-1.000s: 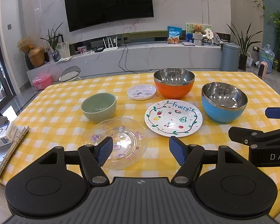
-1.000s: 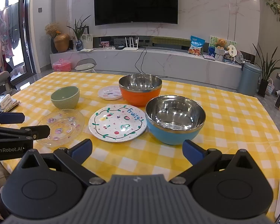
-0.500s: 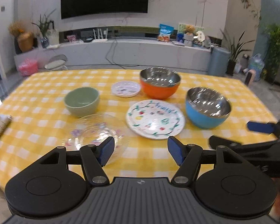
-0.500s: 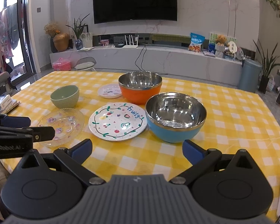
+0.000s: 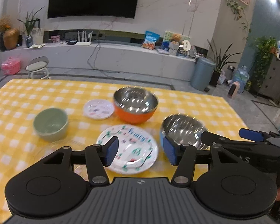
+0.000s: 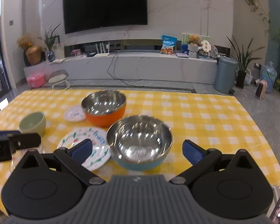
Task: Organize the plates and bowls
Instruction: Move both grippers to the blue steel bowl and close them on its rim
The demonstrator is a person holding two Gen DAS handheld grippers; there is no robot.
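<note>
On the yellow checked tablecloth [image 5: 196,104] stand a green bowl [image 5: 50,124], a small white plate [image 5: 98,109], an orange steel-lined bowl [image 5: 135,104], a white "Fruity" plate [image 5: 134,143] and a blue steel-lined bowl [image 5: 184,130]. My left gripper [image 5: 141,153] is open and empty, above the Fruity plate. My right gripper [image 6: 138,152] is open and empty, its fingers either side of the blue bowl [image 6: 140,141], a little in front of it. The orange bowl [image 6: 104,107], Fruity plate [image 6: 80,140] and green bowl [image 6: 33,123] lie to its left. A clear glass plate is mostly hidden behind the left gripper.
The right gripper's arm [image 5: 252,145] reaches in at the right of the left wrist view. The left gripper's arm [image 6: 13,141] shows at the left of the right wrist view. Beyond the table are a stool [image 5: 38,66], a TV bench [image 5: 121,56] and a bin [image 5: 202,72].
Both grippers have moved forward and to the right, towards the dishes. The left now sits over the Fruity plate instead of the glass plate. The right is closer to the blue bowl.
</note>
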